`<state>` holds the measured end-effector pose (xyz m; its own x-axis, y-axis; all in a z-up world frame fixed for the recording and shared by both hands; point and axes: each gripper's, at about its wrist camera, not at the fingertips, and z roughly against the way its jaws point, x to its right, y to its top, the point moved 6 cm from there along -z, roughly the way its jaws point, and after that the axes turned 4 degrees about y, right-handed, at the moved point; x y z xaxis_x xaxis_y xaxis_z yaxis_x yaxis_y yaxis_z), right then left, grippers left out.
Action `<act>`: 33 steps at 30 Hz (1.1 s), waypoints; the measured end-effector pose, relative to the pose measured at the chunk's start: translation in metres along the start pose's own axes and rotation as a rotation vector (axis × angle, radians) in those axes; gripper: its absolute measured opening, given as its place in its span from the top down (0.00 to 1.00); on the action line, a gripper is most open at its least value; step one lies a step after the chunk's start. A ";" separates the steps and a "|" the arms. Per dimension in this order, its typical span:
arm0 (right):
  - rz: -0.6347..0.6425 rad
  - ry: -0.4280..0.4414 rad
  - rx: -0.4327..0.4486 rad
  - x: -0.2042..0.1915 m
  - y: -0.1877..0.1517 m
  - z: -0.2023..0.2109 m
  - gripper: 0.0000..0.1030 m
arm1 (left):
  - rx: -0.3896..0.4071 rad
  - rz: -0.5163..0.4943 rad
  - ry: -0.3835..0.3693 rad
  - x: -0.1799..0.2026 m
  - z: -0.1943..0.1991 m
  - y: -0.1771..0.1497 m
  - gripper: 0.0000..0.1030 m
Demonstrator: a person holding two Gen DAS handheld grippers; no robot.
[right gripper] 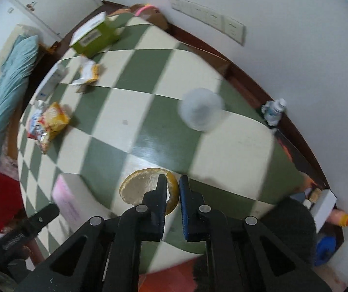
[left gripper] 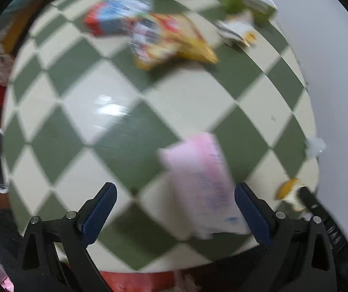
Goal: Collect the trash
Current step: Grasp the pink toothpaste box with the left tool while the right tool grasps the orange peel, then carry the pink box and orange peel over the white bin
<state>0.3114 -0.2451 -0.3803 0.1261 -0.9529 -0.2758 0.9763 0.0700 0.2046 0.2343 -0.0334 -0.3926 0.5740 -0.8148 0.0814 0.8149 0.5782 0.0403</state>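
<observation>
The left gripper [left gripper: 175, 213] hangs over the near edge of the checked desk [left gripper: 115, 112], its blue-padded fingers [left gripper: 99, 215] spread wide. A pink wrapper [left gripper: 199, 185] sits between them, closer to the right-hand finger – the picture is too blurred to tell whether it rests on the desk or is lifted, or whether a pad touches it. The right gripper [right gripper: 172, 194] points down at the desk from the near side, its fingers [right gripper: 184, 206] drawn close with only a narrow gap. They pinch the rim of a citrus peel [right gripper: 141, 187], yellow outside and pale inside, which shows mostly to the left of the fingers; the same peel appears at the right edge of the left wrist view, by the other gripper's tip.

Further across the desk lie a yellow snack bag [right gripper: 54, 121] overlapping a red, white and blue packet [left gripper: 110, 19], a crumpled white and yellow wrapper [right gripper: 88, 73], and a green cardboard box [right gripper: 93, 36] lying on its side at the far edge – what it holds cannot be seen. A blurred, translucent white round thing [right gripper: 200, 112] is near the wall side. Off the desk, by the white wall, stands a small white bottle [right gripper: 275, 112]. A bed with a light blue cover [right gripper: 5, 92] runs along the left
</observation>
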 end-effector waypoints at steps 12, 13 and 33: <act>0.030 0.031 -0.043 -0.002 -0.010 -0.010 0.89 | 0.084 -0.157 0.139 -0.002 -0.009 -0.004 0.51; 0.034 0.036 -0.044 -0.003 -0.009 -0.011 0.89 | 0.072 -0.161 0.137 -0.004 -0.011 -0.004 0.51; 0.093 -0.004 -0.030 -0.024 -0.010 -0.025 0.84 | 0.137 -0.169 0.151 -0.029 0.005 -0.012 0.53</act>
<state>0.3027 -0.2154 -0.3994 0.2162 -0.9429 -0.2534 0.9652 0.1674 0.2008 0.2073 -0.0166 -0.3901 0.4443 -0.8917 -0.0870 0.8878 0.4251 0.1764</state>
